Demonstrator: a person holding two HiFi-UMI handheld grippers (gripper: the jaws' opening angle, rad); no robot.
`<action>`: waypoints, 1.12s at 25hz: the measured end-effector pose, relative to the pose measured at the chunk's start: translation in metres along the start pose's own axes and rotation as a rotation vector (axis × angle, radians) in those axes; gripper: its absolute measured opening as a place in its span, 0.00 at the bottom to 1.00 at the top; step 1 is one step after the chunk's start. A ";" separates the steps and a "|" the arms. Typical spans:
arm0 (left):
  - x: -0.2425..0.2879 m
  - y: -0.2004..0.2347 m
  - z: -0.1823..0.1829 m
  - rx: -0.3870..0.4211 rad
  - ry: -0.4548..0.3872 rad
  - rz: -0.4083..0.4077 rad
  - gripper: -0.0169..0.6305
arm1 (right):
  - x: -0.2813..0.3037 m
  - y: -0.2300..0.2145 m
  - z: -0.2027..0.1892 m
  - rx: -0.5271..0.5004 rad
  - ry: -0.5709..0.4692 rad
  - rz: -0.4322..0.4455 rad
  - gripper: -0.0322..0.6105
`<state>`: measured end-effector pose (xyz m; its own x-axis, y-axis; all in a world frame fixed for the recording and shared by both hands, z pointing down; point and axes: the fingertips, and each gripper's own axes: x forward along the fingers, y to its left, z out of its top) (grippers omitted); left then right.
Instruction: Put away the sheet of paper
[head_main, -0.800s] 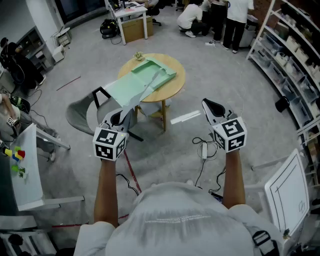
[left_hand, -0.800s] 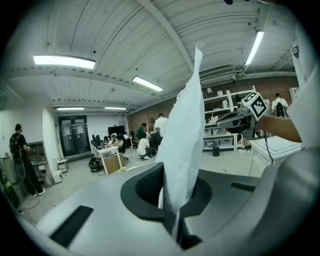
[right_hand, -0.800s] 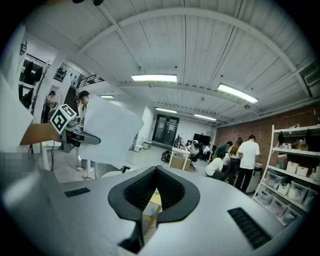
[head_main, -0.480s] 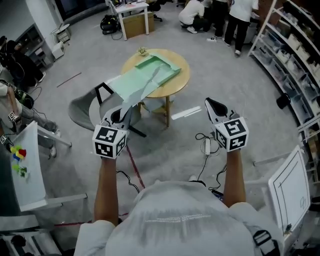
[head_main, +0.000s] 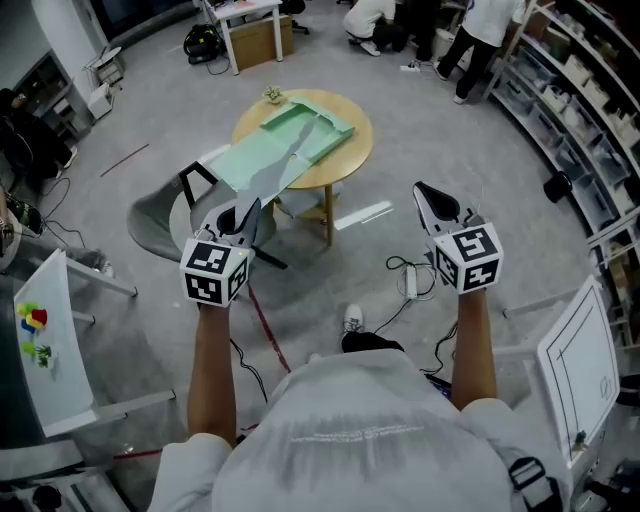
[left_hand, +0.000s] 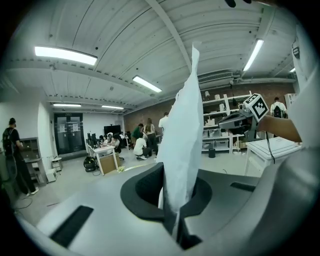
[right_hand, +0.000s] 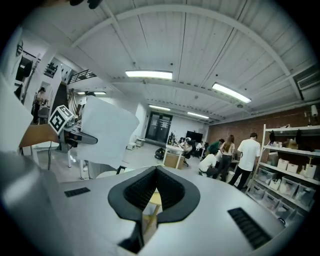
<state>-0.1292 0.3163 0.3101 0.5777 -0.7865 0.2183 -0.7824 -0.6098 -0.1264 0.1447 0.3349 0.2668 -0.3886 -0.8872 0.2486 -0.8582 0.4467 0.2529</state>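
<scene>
1. Furthest left is a grey chair, just beside the round tabletop. It stands on the left side of our way in, so we judge it something to steer round.
2. The left gripper has its fingers clenched on the lower edge of the sheet. In the left gripper view the sheet rises on edge out of the fingers, slightly curled. Thin paper gives only an edge to pinch, and carrying it upright keeps it from drooping toward the floor.
3. Further on, a green folder lies open on the tabletop. In the head view the sheet's top seems to overlap it, but we read that as line of sight only. The sheet is in the air, with bare floor between us and the table. The open folder is, we judge, where the sheet belongs, which is why it is carried pointing that way.
4. The right gripper is level with the left one and well apart from it. Its fingers hold nothing. They look closed, though the right gripper view shows a thin slit at the tips, so we would not swear they meet. Kept free, it can steady the folder or press a flap down.
5. The task looks under way but unfinished: the sheet is gripped, not yet stowed. The next move calls for closing in on the table and laying the sheet flat. The risk is a fold or a slip at so narrow a pinch.
</scene>
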 end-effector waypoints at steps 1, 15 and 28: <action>0.005 -0.001 -0.002 -0.004 0.003 -0.003 0.05 | 0.002 -0.006 -0.001 -0.004 0.003 -0.006 0.09; 0.125 0.053 0.012 -0.026 0.048 0.086 0.05 | 0.126 -0.119 -0.008 -0.024 -0.035 0.017 0.09; 0.265 0.087 0.040 -0.075 0.107 0.174 0.05 | 0.255 -0.234 -0.014 -0.021 -0.042 0.123 0.09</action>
<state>-0.0356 0.0509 0.3186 0.4076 -0.8621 0.3011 -0.8855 -0.4537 -0.1001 0.2508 0.0061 0.2839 -0.5049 -0.8292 0.2400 -0.7960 0.5547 0.2421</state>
